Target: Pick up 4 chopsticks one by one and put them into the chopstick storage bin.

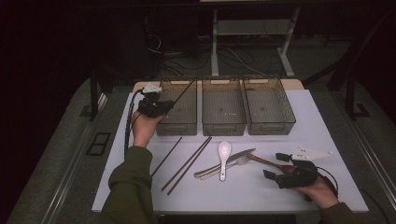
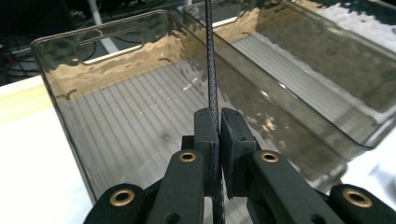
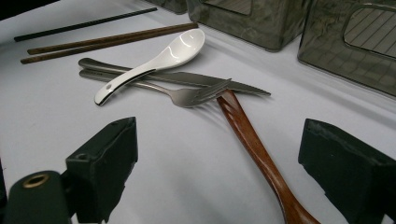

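The desk (image 1: 261, 186) carries three grey bins in a row. Over the leftmost bin (image 2: 116, 116), the left claw (image 2: 219, 126) is clamped on a black chopstick (image 2: 211, 70). Well to that bin's right, the right claw (image 3: 215, 168) gapes wide around a wooden handle (image 3: 252, 140).

table (image 1: 261, 191): white | on it: three bins (image 1: 224, 112), chopsticks (image 1: 187, 164), spoon (image 1: 224, 156), knife (image 3: 187, 77), fork (image 3: 187, 95)

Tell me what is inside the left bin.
The left bin shows a bare ribbed floor. The black chopstick clamped in the left gripper stands over it. The jaws cover the bin's near corner.
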Available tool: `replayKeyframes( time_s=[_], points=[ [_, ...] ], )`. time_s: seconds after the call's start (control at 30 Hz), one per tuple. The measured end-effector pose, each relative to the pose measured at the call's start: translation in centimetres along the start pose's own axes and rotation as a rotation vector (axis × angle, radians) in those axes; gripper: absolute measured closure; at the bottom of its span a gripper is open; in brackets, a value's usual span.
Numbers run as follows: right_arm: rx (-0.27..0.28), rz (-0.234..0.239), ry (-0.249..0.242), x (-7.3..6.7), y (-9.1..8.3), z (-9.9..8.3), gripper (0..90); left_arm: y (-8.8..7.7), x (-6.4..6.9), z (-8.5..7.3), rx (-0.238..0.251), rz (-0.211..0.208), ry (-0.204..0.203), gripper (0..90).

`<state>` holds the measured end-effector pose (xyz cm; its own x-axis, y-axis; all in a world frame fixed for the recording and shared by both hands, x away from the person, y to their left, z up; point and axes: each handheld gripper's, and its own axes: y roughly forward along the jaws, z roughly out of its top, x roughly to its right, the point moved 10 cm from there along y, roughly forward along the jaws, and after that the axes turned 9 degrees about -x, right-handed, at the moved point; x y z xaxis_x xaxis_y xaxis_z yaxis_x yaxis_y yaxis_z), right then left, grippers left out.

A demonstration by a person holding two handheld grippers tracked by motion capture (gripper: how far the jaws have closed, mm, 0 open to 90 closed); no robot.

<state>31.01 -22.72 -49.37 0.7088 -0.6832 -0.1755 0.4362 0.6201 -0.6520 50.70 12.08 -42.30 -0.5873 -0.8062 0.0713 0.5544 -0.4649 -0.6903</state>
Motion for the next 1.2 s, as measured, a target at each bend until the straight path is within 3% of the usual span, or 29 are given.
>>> replayKeyframes(
  time_s=[0.27, 0.63, 0.87, 1.2],
  points=[
    [0.001, 0.001, -0.001, 0.0, 0.0, 0.0, 11.5, 1.3, -1.2, -0.4, -0.069, 0.047, -0.031, 84.7],
    [0.003, 0.002, -0.003, 0.0, -0.1, 0.0, 11.5, 2.4, -2.3, -1.8, -0.144, 0.063, -0.076, 84.4],
    [0.003, 0.002, -0.003, 0.0, -0.1, 0.0, 11.5, 2.3, -2.3, -1.4, -0.120, 0.071, -0.085, 65.4],
    [-0.002, 0.003, -0.005, 0.0, -0.1, -0.1, 11.5, 0.5, -0.7, -0.5, -0.066, 0.008, -0.049, 49.3]
  ],
)
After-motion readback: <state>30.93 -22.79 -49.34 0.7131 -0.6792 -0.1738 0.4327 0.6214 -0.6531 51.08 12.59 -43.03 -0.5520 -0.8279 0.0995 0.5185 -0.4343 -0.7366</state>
